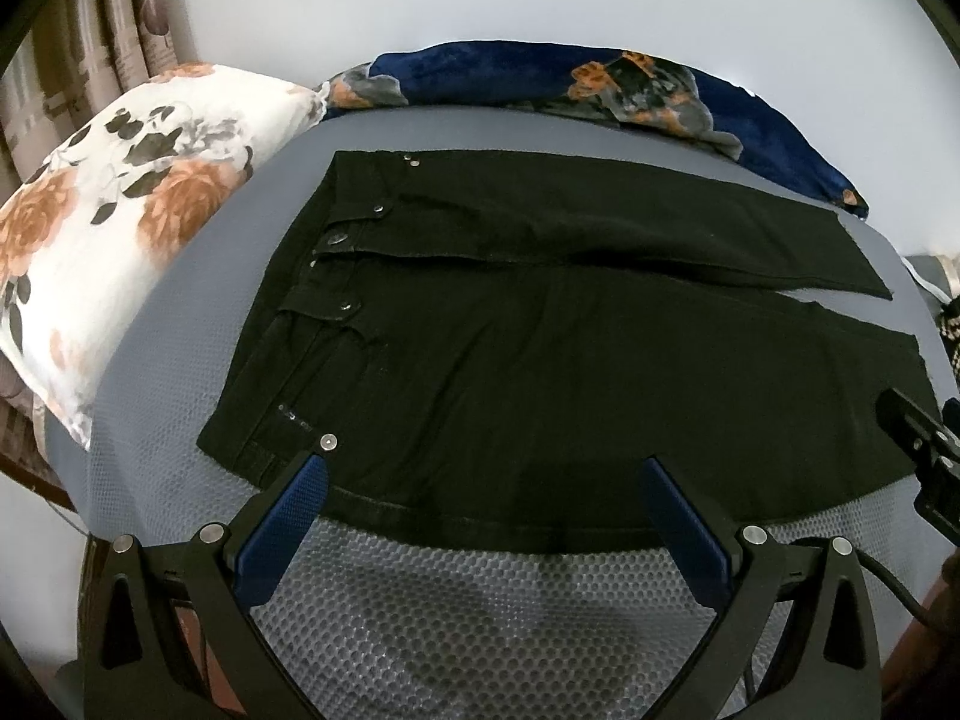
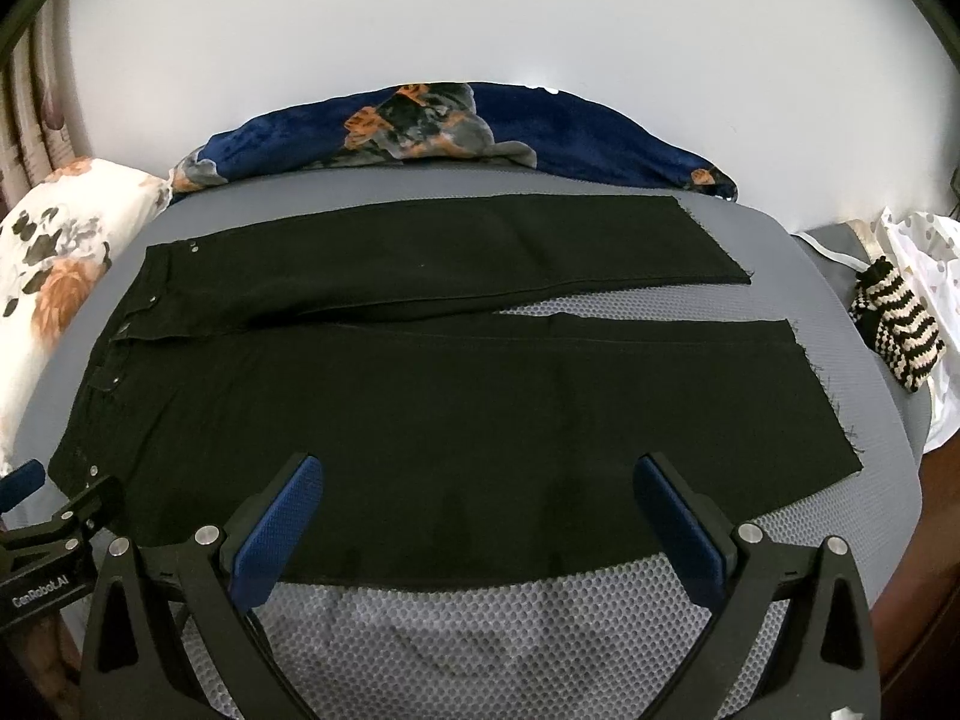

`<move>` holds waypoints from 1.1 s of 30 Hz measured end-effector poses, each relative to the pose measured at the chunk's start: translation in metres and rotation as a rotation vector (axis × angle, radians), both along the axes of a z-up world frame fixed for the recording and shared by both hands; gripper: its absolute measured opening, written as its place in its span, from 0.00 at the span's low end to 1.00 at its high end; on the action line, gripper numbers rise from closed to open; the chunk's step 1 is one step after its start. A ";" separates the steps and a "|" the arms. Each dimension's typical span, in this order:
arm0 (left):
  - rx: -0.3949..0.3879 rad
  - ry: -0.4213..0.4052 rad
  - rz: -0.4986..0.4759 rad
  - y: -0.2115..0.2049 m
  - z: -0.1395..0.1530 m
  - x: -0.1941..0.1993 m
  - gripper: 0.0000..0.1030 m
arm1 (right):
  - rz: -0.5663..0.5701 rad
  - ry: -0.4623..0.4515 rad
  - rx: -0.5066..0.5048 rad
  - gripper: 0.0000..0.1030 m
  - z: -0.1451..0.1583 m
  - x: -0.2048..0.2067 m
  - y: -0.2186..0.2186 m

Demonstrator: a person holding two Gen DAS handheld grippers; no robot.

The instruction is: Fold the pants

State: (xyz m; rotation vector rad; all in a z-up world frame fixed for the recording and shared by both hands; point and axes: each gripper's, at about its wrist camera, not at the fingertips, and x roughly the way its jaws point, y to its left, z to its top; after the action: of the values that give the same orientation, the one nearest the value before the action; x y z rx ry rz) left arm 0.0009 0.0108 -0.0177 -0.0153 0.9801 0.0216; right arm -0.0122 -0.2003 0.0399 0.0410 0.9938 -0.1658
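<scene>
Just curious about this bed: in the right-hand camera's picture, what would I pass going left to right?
Floral pillow → black pants, waistband first, leg hems last → striped knitted item → white patterned bag.

— Where do we find the black denim pants (image 2: 420, 396)?
— We see them flat on the grey mesh mat (image 2: 480, 618), waistband left, legs right.
— And behind?
— The navy floral blanket (image 2: 570, 138); the white floral pillow (image 1: 120, 210) lies left, the striped knitted piece (image 2: 900, 324) right.

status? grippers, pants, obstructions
Left gripper and right gripper open, at near edge. Black denim pants flat, unfolded, on grey mesh mat. Nothing on them.
</scene>
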 end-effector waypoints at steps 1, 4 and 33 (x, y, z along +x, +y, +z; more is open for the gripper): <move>0.000 0.000 0.000 0.000 0.000 0.000 1.00 | -0.001 0.000 0.000 1.00 0.000 0.000 0.000; -0.001 0.002 0.002 0.002 -0.002 0.002 1.00 | -0.001 0.001 0.003 1.00 0.000 0.000 0.000; 0.006 0.000 0.007 0.001 -0.001 -0.001 1.00 | 0.009 -0.014 0.007 1.00 0.001 -0.002 -0.003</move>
State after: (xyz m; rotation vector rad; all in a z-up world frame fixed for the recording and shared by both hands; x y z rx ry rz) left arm -0.0004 0.0122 -0.0182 -0.0130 0.9801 0.0310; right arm -0.0139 -0.2034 0.0407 0.0435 0.9807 -0.1535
